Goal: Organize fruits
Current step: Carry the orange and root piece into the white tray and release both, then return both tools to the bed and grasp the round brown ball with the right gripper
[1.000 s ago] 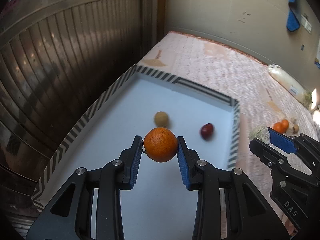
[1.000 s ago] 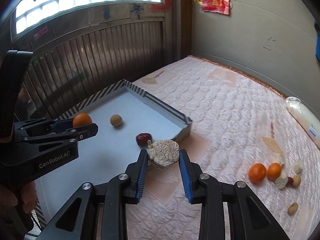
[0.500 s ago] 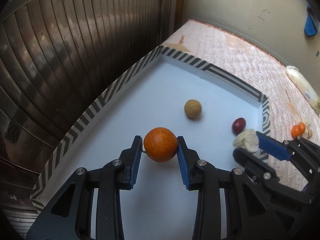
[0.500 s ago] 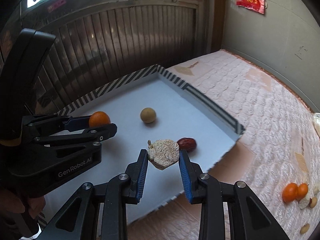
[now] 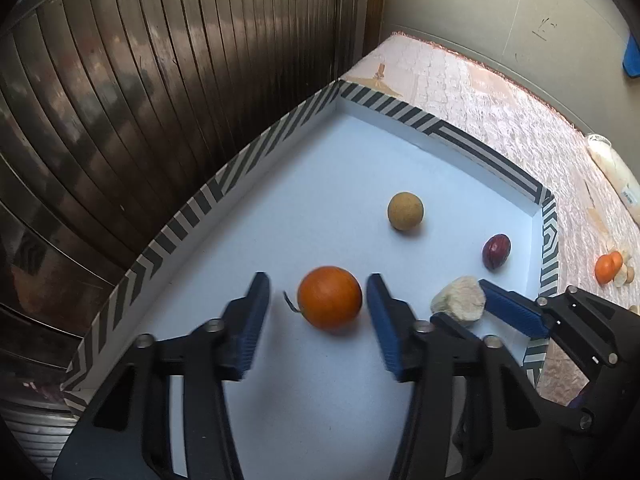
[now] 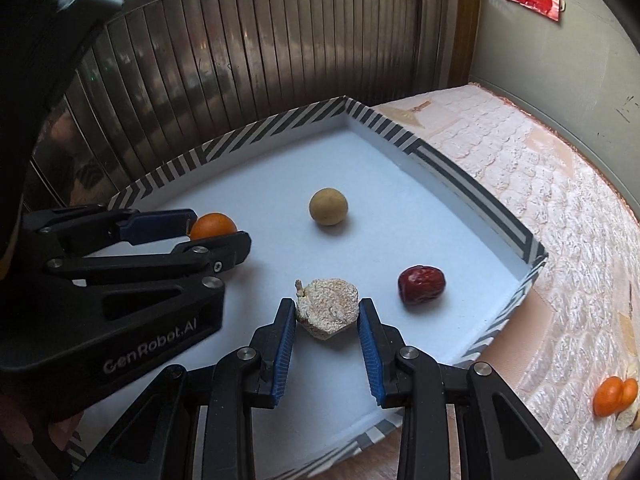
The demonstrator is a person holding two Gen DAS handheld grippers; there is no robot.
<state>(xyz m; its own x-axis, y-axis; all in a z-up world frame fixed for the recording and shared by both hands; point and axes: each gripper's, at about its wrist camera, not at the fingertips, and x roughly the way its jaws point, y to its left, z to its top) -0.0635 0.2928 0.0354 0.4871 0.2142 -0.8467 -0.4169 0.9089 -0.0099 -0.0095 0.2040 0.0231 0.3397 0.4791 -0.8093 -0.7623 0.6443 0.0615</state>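
Two fruits (image 5: pixel 405 211) loose in striped tray (image 5: pixel 224 184)

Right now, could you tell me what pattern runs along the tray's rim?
Black-and-white diagonal stripes line the tray's rim, clearest in the left wrist view.

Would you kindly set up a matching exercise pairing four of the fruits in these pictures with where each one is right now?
Things:
1. orange
2. pale crusty fruit
3. dark red date
4. tan round fruit

Places:
A. lying free on the tray floor near its right wall
B. clamped in the right gripper
C. on the tray floor between the opening jaws of the left gripper, with a gap on one side
D. alone near the middle of the tray, farthest from both grippers

Pairs: 1-C, 2-B, 3-A, 4-D
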